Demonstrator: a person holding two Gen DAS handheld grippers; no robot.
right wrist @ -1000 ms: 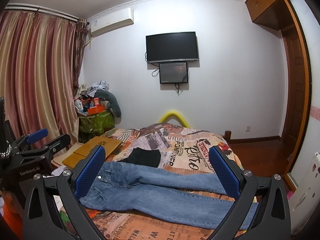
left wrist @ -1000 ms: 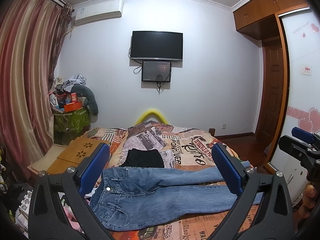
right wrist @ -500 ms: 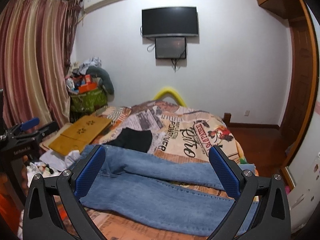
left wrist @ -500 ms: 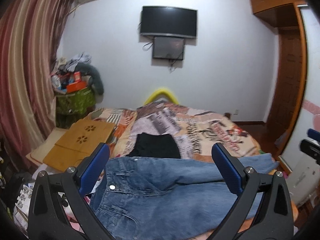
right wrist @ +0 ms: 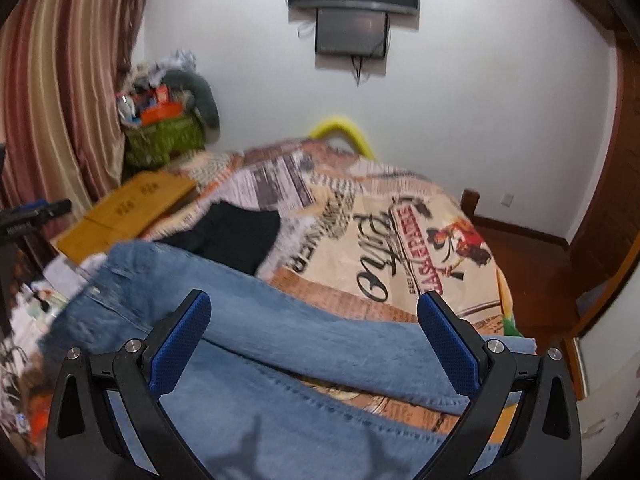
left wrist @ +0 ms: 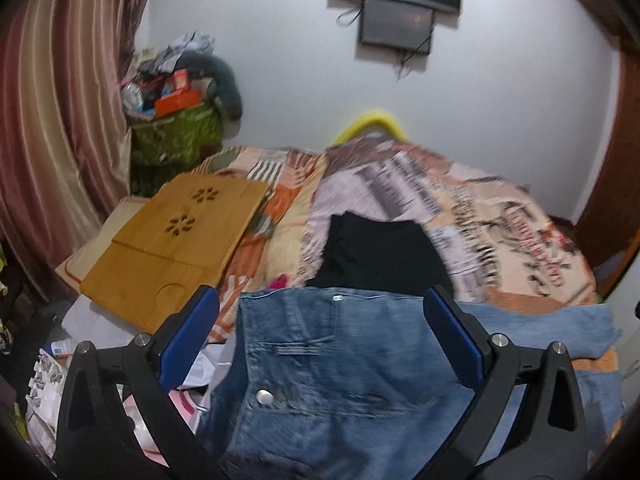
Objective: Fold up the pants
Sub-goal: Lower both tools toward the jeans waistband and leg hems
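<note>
The jeans (left wrist: 340, 364) lie flat across the bed (right wrist: 400, 216), waistband left, legs running right, beneath the spread left tool (left wrist: 320, 336) and spread right tool (right wrist: 314, 340).

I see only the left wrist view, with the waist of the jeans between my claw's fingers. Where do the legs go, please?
Observer: The legs of the jeans run to the right across the bed; the right claw is above them, open, holding nothing.
Operator: Do the two legs lie together?
Observer: No. They part, and a strip of bedcover shows between them.
Operator: Is my left claw visible from there?
Observer: Only a dark, blurred part of it at the left edge, beside the wooden board.
</note>
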